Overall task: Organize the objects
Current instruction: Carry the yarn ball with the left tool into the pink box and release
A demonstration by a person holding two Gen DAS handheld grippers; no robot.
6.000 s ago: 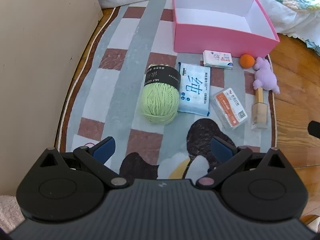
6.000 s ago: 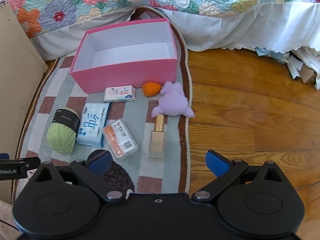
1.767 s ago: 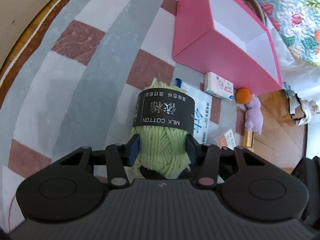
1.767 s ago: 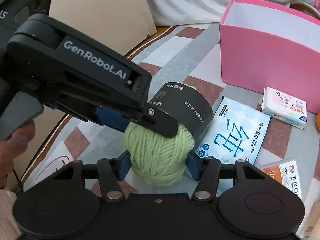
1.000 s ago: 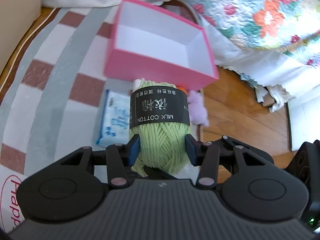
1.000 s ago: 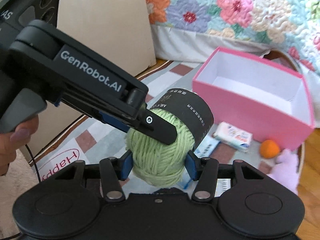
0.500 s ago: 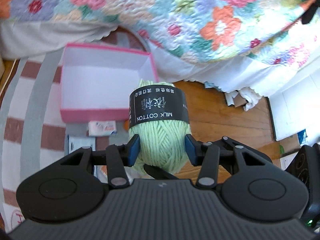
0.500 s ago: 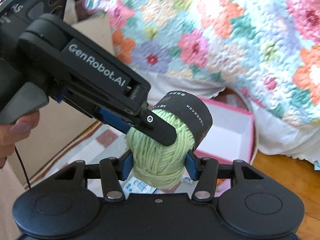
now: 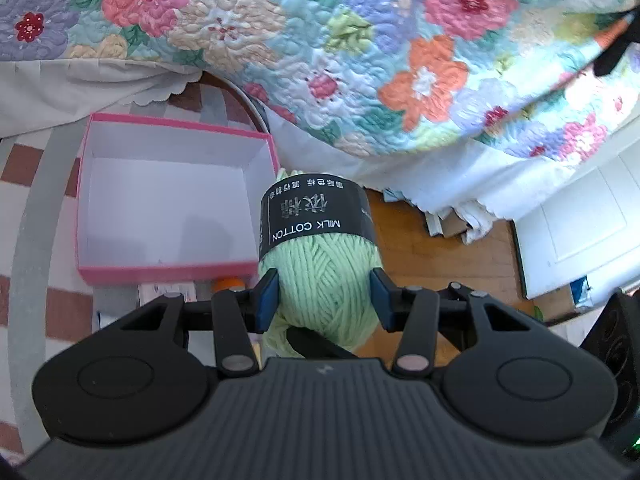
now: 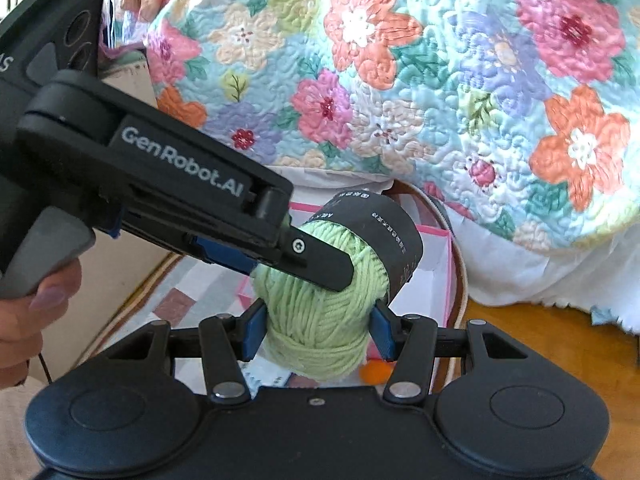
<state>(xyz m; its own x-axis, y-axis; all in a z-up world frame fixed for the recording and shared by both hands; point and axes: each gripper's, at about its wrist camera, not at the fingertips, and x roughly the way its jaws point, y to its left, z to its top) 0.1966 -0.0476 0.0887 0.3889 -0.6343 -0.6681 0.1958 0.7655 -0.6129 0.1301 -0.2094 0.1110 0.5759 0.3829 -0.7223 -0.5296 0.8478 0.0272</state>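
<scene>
Both tongs clamp the same ball of pale green yarn with a black paper band (image 9: 320, 280): the left gripper (image 9: 323, 299) presses its blue pads into the ball's sides, and the right gripper (image 10: 318, 334) pinches the lower part of it in the same way. The ball hangs in the air, clear of the floor, above the near right corner of the open pink cardboard box with a white inside (image 9: 168, 200).

That box sits on a striped grey, white and brown rug (image 9: 36, 208), which lies on a wooden plank floor (image 9: 412, 240). Behind stands a bed under a quilted floral bedspread (image 9: 360, 40) with a white scalloped skirt.

From the left wrist, the whole white inside of the box shows, with a small orange ball (image 9: 228, 282) just outside its near wall, and white panelling at the far right. From the right wrist, the left gripper's black body reaches in from the left, lettered "GenRobot.AI", with a person's hand (image 10: 28, 320) on its grip; a beige panel stands behind it.
</scene>
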